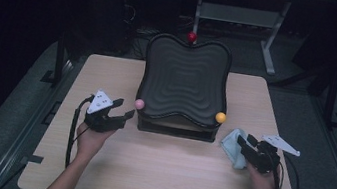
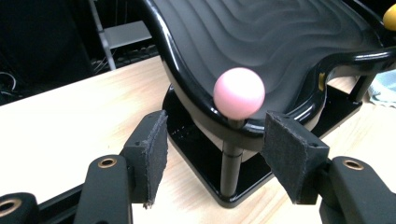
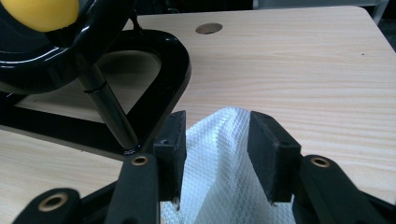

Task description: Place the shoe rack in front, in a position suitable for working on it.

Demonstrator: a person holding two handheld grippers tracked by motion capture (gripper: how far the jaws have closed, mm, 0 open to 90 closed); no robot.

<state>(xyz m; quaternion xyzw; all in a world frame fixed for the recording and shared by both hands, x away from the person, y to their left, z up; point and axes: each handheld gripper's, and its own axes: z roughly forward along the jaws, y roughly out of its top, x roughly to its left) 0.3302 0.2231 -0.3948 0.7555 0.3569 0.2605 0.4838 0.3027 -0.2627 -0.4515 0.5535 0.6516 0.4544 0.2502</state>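
Sitting in a dark room: pale wooden tabletop [image 1: 165, 170] carrying glossy black wavy tray [image 1: 184, 79] on a stand. Left claw [image 2: 215, 154] gaping open, hovering just before the round pink knob [image 2: 239, 93], touching nothing. Right claw [image 3: 217, 144] standing open astride crumpled white quilted cloth [image 3: 219, 172], not pinching it.

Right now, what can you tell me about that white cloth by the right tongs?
The cloth is white to pale blue, with a fine woven diamond grid. It lies crumpled and bunched on the wooden table, near the front right corner of the black tray stand. A fold pokes up between the two pads of the right tongs. The jaws stand apart, and the left pad seems to touch the cloth without clamping it.
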